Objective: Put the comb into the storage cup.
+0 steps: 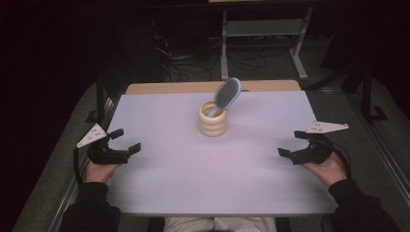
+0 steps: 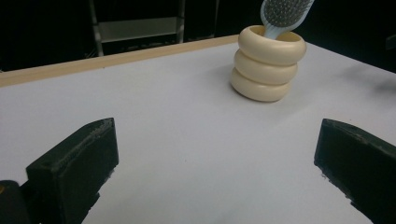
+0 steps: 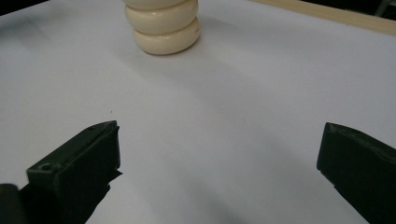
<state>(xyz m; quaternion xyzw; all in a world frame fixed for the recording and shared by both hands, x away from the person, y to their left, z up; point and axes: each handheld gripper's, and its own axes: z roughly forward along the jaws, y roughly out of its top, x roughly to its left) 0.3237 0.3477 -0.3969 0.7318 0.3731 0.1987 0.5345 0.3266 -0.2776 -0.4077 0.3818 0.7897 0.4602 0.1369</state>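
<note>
Standing handle-down in a cream ringed holder (image 1: 212, 120) near the table's (image 1: 203, 188) far middle, the blue hairbrush (image 1: 226, 94) leans with its long axis tilted up toward the far right, bristles facing the person. The left gripper (image 1: 125, 139) and right gripper (image 1: 291, 143) rest at the near edges, well apart from it, jaws spread wide and empty. Bare white tabletop lies between.

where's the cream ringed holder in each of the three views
High view: the cream ringed holder stands just behind the middle of the white table, between the two grippers.
Left gripper view: upper right, with the hairbrush standing in it.
Right gripper view: top, left of centre, its upper part cut off by the frame.
Shared landmark: the table's wooden far edge.
</note>
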